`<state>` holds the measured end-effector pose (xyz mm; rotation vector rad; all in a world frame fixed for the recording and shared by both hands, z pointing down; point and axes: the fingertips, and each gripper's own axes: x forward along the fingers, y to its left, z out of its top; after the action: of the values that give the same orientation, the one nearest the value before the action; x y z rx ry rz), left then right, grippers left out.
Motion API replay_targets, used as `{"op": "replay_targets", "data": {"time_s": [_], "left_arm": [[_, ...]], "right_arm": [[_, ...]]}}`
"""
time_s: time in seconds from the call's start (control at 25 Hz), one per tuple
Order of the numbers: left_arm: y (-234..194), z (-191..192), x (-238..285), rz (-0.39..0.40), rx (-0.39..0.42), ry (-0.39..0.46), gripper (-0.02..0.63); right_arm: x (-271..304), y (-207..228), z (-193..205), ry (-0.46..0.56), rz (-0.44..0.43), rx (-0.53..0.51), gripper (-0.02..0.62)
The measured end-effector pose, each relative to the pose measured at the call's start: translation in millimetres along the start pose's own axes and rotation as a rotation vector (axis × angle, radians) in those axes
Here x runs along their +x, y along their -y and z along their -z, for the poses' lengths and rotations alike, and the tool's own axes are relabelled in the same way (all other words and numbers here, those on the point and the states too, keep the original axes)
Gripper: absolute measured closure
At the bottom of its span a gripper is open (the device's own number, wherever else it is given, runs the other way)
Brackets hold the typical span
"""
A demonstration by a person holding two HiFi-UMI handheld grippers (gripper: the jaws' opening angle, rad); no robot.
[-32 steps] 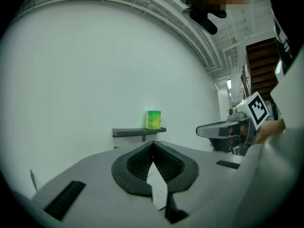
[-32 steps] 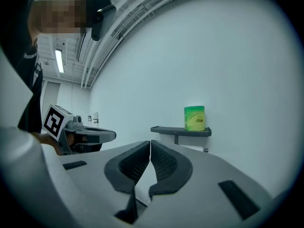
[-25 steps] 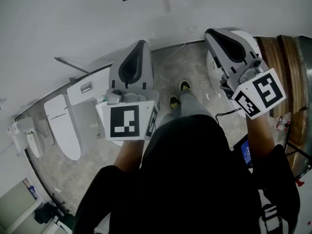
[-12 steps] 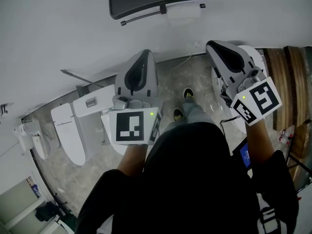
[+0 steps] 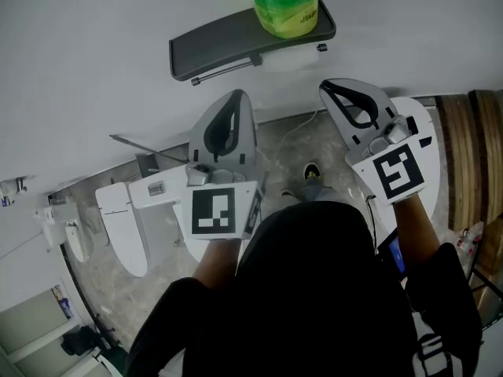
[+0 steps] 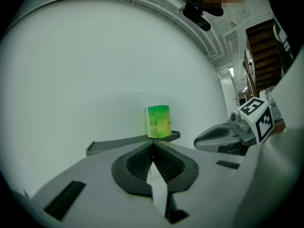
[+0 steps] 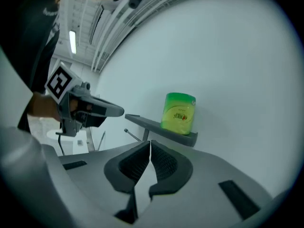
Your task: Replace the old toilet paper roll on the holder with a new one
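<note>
A new roll in a green wrapper [image 5: 284, 2] stands upright on the right end of a dark grey wall shelf [image 5: 228, 42]. Under that end, the old white roll [image 5: 291, 56] hangs on the holder bar [image 5: 224, 71]. My left gripper [image 5: 238, 96] is shut and empty, a short way below the shelf's middle. My right gripper [image 5: 330, 85] is also shut and empty, below the shelf's right end. In the left gripper view the green roll [image 6: 158, 121] sits straight ahead above the closed tips [image 6: 153, 144]. In the right gripper view the green roll [image 7: 179, 113] stands ahead and slightly right of the tips [image 7: 150, 142].
A plain white wall [image 5: 94, 69] fills the space ahead. A white toilet [image 5: 126, 218] stands on the stone floor at the lower left. Wooden boards [image 5: 471, 155] run along the right edge. The person's feet [image 5: 312, 171] show between the grippers.
The shelf with the green roll has come fully into the head view. Both grippers have moved closer to it, and the right one has rolled a little. Both stay shut.
</note>
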<state>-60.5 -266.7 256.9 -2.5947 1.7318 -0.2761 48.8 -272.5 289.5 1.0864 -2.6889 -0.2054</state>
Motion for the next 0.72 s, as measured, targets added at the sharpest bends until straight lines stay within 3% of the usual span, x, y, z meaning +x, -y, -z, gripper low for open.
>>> {"op": "replay_targets", "data": {"time_s": [0.2,0.72], "left_arm": [[-8.3,3.0,10.0,-0.021,-0.010,-0.010,0.586],[-40.7,3.1,25.3,-0.030,-0.018,0.031,0.586]], "right_arm": [[18.3,-0.6,17.3,-0.118,-0.006,-0.185,0.575],[67.0,-5.9,37.0,-0.257,-0.055,-0.409,0.574]]}}
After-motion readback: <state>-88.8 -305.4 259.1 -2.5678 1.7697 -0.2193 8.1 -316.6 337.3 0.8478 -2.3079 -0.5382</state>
